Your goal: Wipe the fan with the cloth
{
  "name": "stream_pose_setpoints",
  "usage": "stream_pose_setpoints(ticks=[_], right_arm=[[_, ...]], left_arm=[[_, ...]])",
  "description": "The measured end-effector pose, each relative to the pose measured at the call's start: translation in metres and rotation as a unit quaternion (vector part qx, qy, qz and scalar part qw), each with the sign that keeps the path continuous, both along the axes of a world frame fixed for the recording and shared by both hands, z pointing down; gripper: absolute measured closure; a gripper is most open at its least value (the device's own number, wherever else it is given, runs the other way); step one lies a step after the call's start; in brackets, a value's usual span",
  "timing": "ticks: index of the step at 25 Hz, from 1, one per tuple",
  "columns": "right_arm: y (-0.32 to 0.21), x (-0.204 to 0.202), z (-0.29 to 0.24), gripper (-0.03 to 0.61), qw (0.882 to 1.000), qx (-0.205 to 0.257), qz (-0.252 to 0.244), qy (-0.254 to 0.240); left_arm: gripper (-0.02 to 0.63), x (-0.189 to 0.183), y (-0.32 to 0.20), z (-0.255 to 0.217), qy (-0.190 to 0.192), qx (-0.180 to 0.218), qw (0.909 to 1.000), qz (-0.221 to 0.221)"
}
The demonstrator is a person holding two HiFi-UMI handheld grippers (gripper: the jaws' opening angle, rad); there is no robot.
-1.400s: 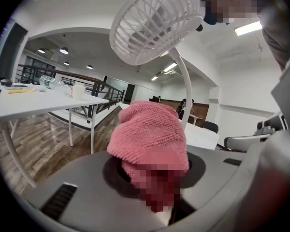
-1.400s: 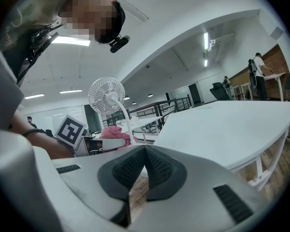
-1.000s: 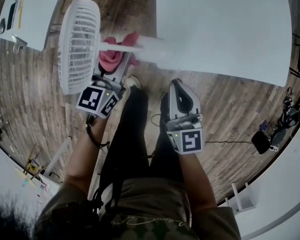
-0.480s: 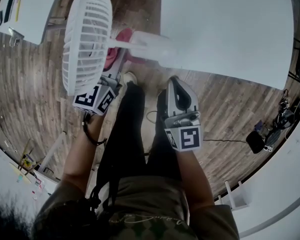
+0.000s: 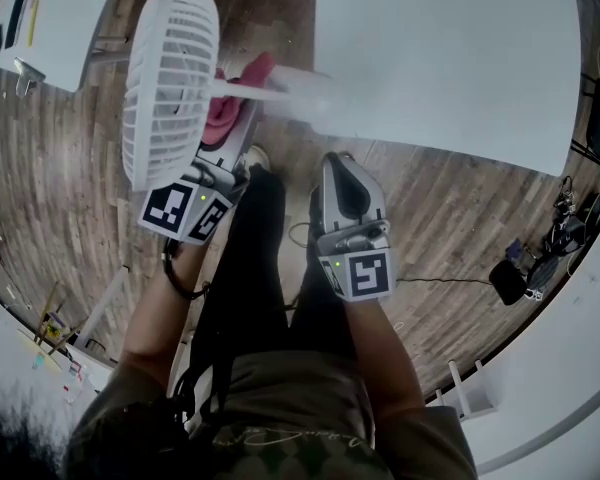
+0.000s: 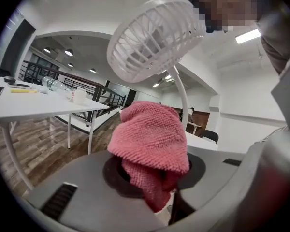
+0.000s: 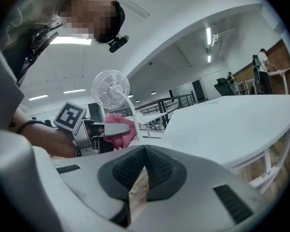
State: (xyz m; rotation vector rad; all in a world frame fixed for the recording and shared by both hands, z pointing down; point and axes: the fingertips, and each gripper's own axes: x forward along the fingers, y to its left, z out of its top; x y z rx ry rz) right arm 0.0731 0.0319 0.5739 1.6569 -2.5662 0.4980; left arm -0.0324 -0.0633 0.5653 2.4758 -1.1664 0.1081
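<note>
With left gripper [image 6: 151,190] clamped on cloth [image 6: 152,134], right gripper [image 7: 144,154] shut empty, gotta press lightly up into fan [image 6: 154,37] just above.

A wood-plank floor [image 5: 460,218] is running beneath a large white table [image 5: 450,58] and a smaller white table [image 5: 60,28] at upper left. Ceiling strip lights [image 7: 209,35] are glowing overhead. Black cables [image 5: 525,273] are lying near the floor's right edge.

The left tool [image 5: 237,120] has raised the pink cloth [image 6: 152,134] slightly along the fan stem [image 5: 272,92].
</note>
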Motion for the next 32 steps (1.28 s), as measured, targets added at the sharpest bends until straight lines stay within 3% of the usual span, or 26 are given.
stream_pose_setpoints(ticks=[11,22,26,32], right_arm=[[-0.001,0.013,0.002,0.580,1.000,0.001,0.021,-0.007],[0.003,0.020,0.005,0.580,1.000,-0.005,0.022,-0.001],[0.008,0.007,0.007,0.580,0.999,-0.025,-0.011,-0.022],[0.009,-0.006,0.000,0.580,0.998,-0.017,-0.049,-0.033]], left_arm=[[0.485,0.018,0.006,0.020,-0.001,-0.008,0.9997,0.022],[0.483,0.011,0.008,0.026,-0.015,-0.010,0.9998,0.010],[0.483,0.009,0.010,0.030,-0.032,-0.001,0.9994,0.015],[0.483,0.009,0.010,0.028,-0.042,0.001,0.9988,0.024]])
